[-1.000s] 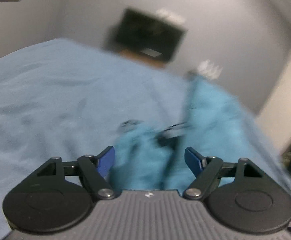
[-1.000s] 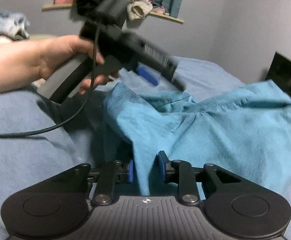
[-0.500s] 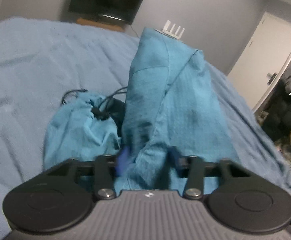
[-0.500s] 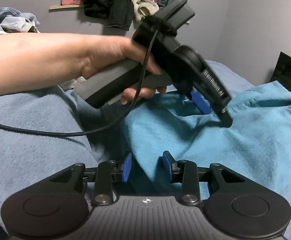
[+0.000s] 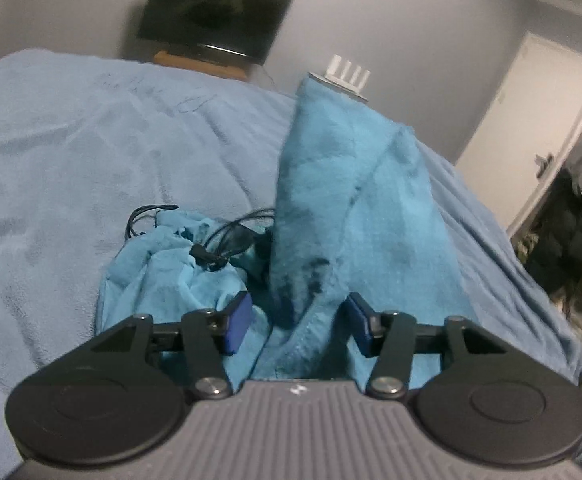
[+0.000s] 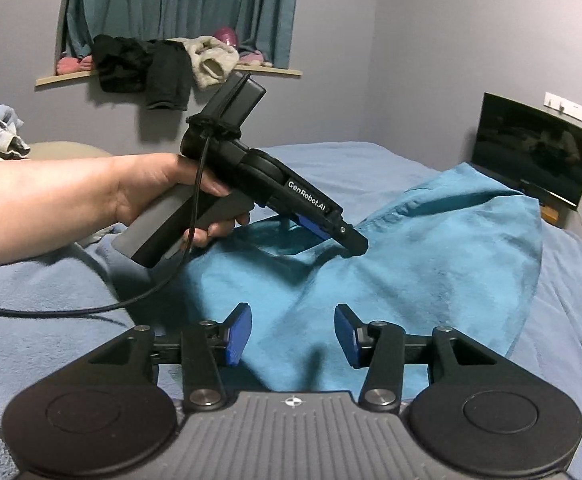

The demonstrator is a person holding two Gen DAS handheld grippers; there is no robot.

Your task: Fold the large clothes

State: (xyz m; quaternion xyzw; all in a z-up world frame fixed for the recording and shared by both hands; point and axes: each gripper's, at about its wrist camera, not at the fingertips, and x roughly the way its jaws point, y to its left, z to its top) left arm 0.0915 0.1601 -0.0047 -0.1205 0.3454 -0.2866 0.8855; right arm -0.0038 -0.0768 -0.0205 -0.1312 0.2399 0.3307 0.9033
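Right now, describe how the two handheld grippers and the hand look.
Both the left gripper and the right gripper have black linkages, round black discs, a ribbed grey body and blue finger pads. Side-on, the left has a grey handle, white "GenRobot.AI" lettering and a black cable. The bare left hand shows no sleeve.

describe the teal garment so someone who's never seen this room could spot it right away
Start from the big bed under a pale blue blanket. On it lies the teal garment, partly peaked up, between both open grippers. It is a deeper, greener blue than the blanket, unlike the dark clothes on the window ledge.
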